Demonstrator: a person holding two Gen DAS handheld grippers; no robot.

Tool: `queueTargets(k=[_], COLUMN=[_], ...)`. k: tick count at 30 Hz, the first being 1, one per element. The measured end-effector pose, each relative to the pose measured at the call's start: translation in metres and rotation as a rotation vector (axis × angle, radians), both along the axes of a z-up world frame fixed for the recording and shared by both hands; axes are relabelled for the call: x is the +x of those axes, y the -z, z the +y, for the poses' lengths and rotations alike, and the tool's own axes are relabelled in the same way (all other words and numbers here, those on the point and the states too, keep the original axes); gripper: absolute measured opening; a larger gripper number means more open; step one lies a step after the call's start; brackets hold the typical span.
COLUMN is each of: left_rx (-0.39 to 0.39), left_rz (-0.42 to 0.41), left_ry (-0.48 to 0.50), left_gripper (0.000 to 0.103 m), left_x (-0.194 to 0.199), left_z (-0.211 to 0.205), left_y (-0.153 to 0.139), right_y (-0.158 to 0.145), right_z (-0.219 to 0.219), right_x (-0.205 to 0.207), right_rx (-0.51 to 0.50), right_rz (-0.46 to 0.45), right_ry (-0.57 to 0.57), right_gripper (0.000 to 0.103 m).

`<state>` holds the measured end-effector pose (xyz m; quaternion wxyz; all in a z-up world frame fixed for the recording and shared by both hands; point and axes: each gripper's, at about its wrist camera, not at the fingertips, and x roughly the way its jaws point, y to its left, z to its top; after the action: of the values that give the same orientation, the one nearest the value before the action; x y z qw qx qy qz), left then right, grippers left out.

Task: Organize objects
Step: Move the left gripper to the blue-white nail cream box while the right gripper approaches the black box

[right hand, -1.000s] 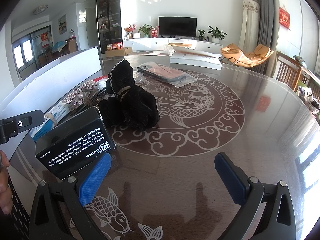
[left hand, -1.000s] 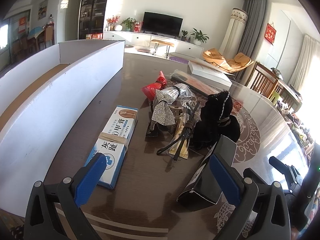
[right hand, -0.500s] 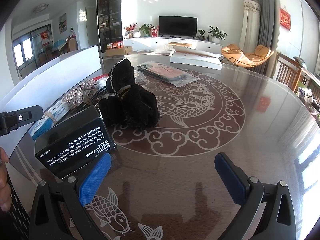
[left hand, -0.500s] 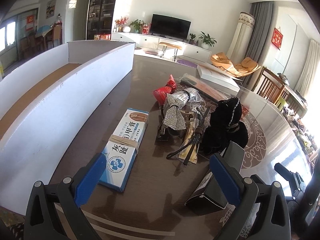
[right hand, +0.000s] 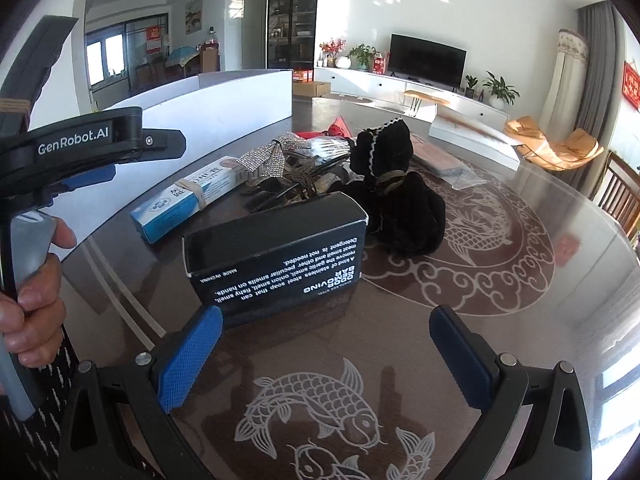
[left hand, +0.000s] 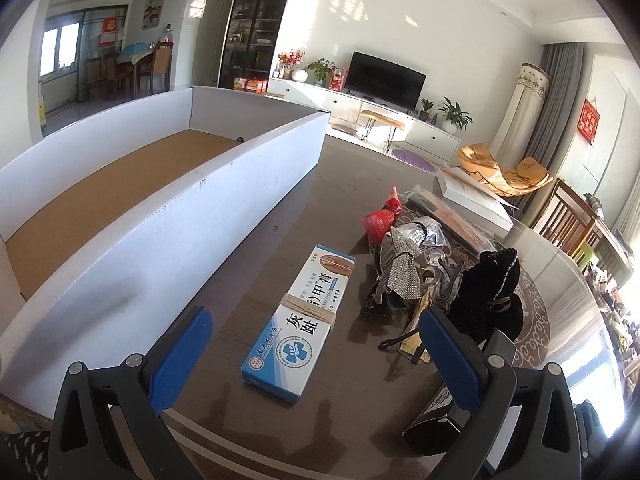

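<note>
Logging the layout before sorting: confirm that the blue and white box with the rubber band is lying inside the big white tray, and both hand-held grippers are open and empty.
Not quite. The blue and white box lies on the table beside the white tray, not inside it; the left wrist view shows the tray's brown floor bare. The left hand-held gripper and right hand-held gripper are indeed open and empty.

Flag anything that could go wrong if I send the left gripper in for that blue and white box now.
1. The blue-and-white box lies flat on the glossy table, so the open left gripper may push it along rather than grip it.
2. The rubber band round its middle could snag a fingertip.
3. The tangle of black cords and the rhinestone bow sits close beside it and could get dragged along; the white tray's wall limits room on the other side.
</note>
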<state>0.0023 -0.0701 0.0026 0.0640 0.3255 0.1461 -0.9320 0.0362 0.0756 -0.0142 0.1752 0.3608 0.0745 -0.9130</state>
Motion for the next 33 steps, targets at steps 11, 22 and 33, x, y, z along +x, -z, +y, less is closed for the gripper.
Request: queueTargets(k=[11,22,33], left_rx=[0.075,0.070,0.080], left_rz=[-0.012,-0.051,-0.059], left_ry=[-0.052,-0.025,-0.018], left_gripper=[0.103,0.103,0.103], left_x=[0.002,-0.004,-0.003], left_z=[-0.018,-0.011,-0.014], left_y=[0.005,0.011,0.012], right_y=[0.009,-0.022,-0.002], right_z=[0.026,0.095,0.084], right_x=[-0.030,-0.026,-0.088], right_rx=[0.100,0.006,-0.276], right_rz=[-0.021,-0.021,-0.231], right_ry=[0.125,0.234,0.213], right_gripper=[0.103,0.103,0.039])
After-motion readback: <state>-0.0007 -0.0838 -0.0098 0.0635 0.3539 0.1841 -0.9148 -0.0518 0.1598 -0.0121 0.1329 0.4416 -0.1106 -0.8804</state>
